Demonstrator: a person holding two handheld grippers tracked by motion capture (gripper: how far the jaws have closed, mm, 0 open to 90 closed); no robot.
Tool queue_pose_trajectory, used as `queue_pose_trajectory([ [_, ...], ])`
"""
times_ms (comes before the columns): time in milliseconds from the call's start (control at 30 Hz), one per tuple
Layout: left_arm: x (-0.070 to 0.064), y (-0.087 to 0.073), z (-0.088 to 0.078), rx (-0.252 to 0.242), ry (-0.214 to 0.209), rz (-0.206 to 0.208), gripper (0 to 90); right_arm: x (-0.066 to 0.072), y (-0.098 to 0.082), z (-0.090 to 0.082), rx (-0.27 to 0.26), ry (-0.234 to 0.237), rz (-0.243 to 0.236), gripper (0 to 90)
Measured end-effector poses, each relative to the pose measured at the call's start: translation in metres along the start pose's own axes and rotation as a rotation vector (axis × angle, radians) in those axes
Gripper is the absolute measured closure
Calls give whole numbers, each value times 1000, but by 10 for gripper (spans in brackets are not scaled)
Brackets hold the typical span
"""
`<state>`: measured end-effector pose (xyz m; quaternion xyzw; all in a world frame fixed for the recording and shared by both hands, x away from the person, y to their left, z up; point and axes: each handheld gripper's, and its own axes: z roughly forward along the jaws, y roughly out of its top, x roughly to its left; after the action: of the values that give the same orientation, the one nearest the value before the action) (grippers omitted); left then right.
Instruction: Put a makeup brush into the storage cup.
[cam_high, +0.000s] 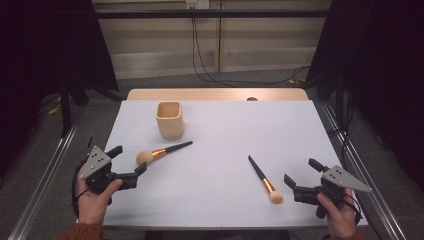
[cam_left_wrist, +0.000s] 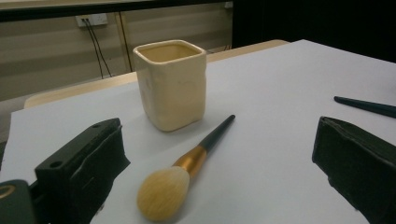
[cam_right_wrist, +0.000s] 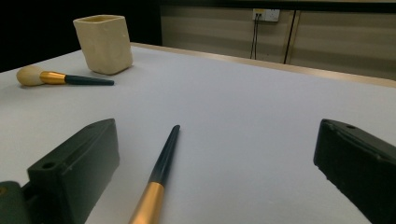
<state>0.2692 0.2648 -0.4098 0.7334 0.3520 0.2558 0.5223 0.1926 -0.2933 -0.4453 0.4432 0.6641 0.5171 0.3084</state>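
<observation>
**Waiting at two makeup brushes, both grippers spread wide**

Lying flat on the white table top (cam_high: 220, 150), two makeup brushes sit well apart, one before each gripper. The left brush (cam_high: 161, 152) has its pale bristle head toward the person and its dark handle pointing toward the cream square cup (cam_high: 169, 119), which stands upright near the far left of the table; handle tip and cup are close but not touching. The left gripper (cam_high: 131, 161), held in the person's left hand (cam_high: 92, 197), has its jaws wide apart and nothing between them. In the left gripper view the bristle head (cam_left_wrist: 162, 192) lies just ahead of the gap between the jaws, nearer the left one.

The right brush (cam_high: 264, 179) lies on a diagonal, bristle head at the near end, just beside the right gripper (cam_high: 302, 172). That gripper, in the right hand (cam_high: 340, 215), also stands wide and empty. In the right gripper view the brush's gold ferrule (cam_right_wrist: 148, 203) and dark handle run up between the jaws, near the left jaw, without touching it.
</observation>
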Motion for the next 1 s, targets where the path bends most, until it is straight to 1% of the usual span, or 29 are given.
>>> queue_pose_trajectory([
  [33, 0, 1, 2, 5, -1, 4, 24, 0, 0, 0, 1, 1, 1, 0],
  [67, -1, 3, 4, 6, -17, 6, 25, 1, 0, 1, 1, 4, -5, 0],
  [100, -2, 4, 6, 9, -20, 6, 25, 1, 0, 1, 2, 6, -10, 0],
  [133, -2, 8, 9, 12, -32, 16, 25, 2, 0, 2, 4, 10, -12, 1],
  [233, -1, 10, 11, 9, -34, 15, 25, 2, 0, 3, 10, 12, -13, 1],
  [267, 0, 11, 12, 15, -38, 23, 25, 2, 0, 3, 10, 13, -10, 1],
  [333, 1, 13, 14, 19, -36, 19, 25, 3, 0, 4, 10, 13, -10, 0],
  [367, 2, 14, 16, 26, -46, 20, 25, 2, 0, 4, 10, 14, -12, 1],
  [433, 4, 15, 18, 38, -38, 28, 27, 1, 0, 4, 9, 12, -9, 1],
  [467, 5, 15, 20, 50, -42, 29, 27, 1, 0, 4, 9, 12, -9, 1],
  [533, 8, 16, 23, 61, -25, 34, 27, 1, 0, 4, 8, 11, -8, 1],
  [567, 9, 15, 24, 58, -22, 32, 27, 2, 0, 4, 9, 13, -15, 1],
  [600, 12, 15, 26, 61, -8, 34, 27, 2, 0, 4, 9, 14, -16, 1],
  [633, 12, 15, 26, 61, -8, 34, 26, 3, 0, 4, 9, 15, -15, 1],
  [667, 14, 15, 27, 58, 1, 27, 26, 3, 0, 4, 10, 14, -17, 1],
  [733, 15, 16, 28, 54, 0, 26, 26, 4, 0, 3, 8, 16, -16, 1],
  [767, 15, 16, 30, 62, 5, 25, 26, 5, 1, 3, 9, 18, -15, 1],
  [800, 17, 17, 33, 72, 5, 32, 26, 5, 1, 3, 9, 19, -14, 1],
  [833, 17, 17, 33, 72, 5, 32, 26, 5, 1, 3, 9, 19, -14, 1],
  [900, 19, 17, 37, 93, -1, 42, 26, 6, 1, 5, 13, 23, -16, 1],
  [933, 19, 18, 39, 105, -1, 49, 27, 6, 1, 5, 15, 24, -17, 1],
  [967, 20, 19, 42, 121, 0, 64, 28, 6, 1, 6, 16, 26, -20, 1],
  [1000, 21, 20, 43, 127, -2, 69, 29, 6, 1, 6, 16, 29, -21, 1],
])
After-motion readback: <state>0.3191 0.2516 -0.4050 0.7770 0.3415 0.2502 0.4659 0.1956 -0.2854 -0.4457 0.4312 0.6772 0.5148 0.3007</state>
